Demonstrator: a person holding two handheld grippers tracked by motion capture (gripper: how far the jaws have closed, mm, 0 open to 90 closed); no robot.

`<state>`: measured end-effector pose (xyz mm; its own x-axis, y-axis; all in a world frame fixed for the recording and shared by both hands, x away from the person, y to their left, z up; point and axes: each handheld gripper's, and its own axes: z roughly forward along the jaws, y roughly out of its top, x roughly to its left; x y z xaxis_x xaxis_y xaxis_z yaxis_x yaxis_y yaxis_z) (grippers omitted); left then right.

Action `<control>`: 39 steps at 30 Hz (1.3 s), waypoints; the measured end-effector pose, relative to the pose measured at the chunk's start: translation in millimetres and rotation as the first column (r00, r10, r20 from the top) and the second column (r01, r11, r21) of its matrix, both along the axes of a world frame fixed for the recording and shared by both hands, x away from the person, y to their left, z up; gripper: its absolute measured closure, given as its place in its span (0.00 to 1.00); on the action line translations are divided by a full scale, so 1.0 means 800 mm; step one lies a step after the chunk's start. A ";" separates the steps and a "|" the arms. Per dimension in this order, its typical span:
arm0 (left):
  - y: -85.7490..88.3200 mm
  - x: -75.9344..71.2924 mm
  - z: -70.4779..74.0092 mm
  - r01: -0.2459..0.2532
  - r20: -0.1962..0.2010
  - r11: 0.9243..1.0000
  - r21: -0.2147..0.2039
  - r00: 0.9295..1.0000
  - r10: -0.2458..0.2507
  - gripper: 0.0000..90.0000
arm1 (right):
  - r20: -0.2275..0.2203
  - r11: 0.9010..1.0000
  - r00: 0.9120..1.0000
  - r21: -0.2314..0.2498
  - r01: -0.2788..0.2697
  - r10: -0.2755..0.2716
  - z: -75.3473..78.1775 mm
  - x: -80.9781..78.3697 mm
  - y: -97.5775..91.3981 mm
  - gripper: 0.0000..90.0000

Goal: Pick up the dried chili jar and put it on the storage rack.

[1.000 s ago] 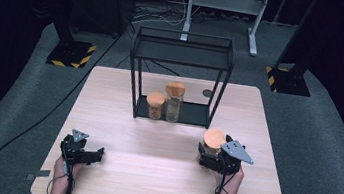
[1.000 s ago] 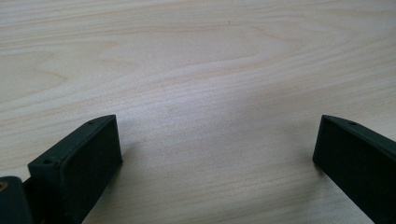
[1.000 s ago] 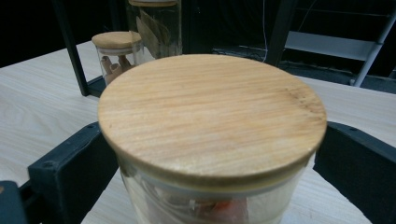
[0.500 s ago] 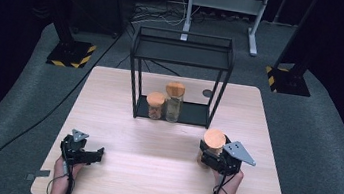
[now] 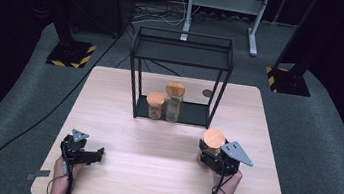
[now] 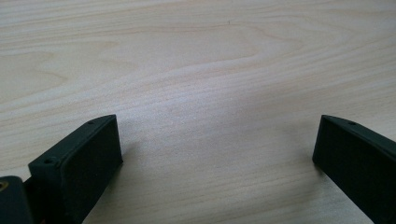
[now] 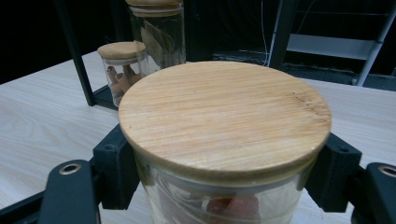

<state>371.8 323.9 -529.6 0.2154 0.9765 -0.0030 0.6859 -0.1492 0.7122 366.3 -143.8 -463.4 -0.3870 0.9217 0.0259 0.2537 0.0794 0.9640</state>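
In the right gripper view, glass walls of the jar point(image 7: 224, 140) are seen clamped between jaws that have just closed; from the high view, the right gripper point(image 5: 210, 155) is placed near the shelf point(image 5: 181, 53), while the left gripper point(image 5: 94, 153) is held spread, empty

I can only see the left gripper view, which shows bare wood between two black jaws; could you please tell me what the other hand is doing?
Observer: The right hand-held gripper is shut on a clear glass jar with a round wooden lid; its jaws have just been closing on the glass below the lid.
Operator: Thank you. Is that jar in the rack?
Observer: No, it stands on the light wooden table, in front of the black metal-frame shelf.
Operator: Is anything on that shelf?
Observer: Two more wooden-lidded glass jars, a short one and a tall one, stand on its bottom tier.
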 end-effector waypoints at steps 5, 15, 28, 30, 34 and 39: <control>0.000 0.000 0.000 0.000 0.000 1.000 0.001 1.000 0.000 0.01 | -0.002 1.000 1.000 0.000 0.015 -0.015 0.001 0.000 0.002 0.27; 0.000 0.000 0.000 0.000 0.001 1.000 0.001 1.000 0.000 0.01 | -0.001 1.000 1.000 0.003 0.003 -0.003 0.005 -0.001 0.005 0.27; 0.000 0.000 0.000 0.000 0.000 1.000 0.002 1.000 0.000 0.01 | 0.001 1.000 1.000 -0.001 -0.005 0.005 0.012 0.000 0.005 0.27; 0.000 0.000 0.000 0.000 0.000 1.000 0.002 1.000 0.000 0.00 | 0.000 1.000 1.000 0.002 -0.009 0.009 0.014 0.001 0.006 0.27; 0.000 0.000 0.000 0.000 0.000 1.000 0.001 1.000 0.000 0.01 | 0.004 1.000 1.000 0.000 -0.015 0.015 0.018 0.002 0.009 0.27; 0.000 0.000 0.000 0.000 0.000 1.000 0.002 1.000 0.000 0.00 | 0.005 1.000 1.000 -0.006 -0.022 0.022 0.020 0.004 0.012 0.27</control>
<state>371.6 323.8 -529.5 0.2155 0.9765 -0.0008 0.6856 -0.1507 0.7122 369.7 -134.4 -447.3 -0.4076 0.9129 0.0188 0.2470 0.0904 0.9648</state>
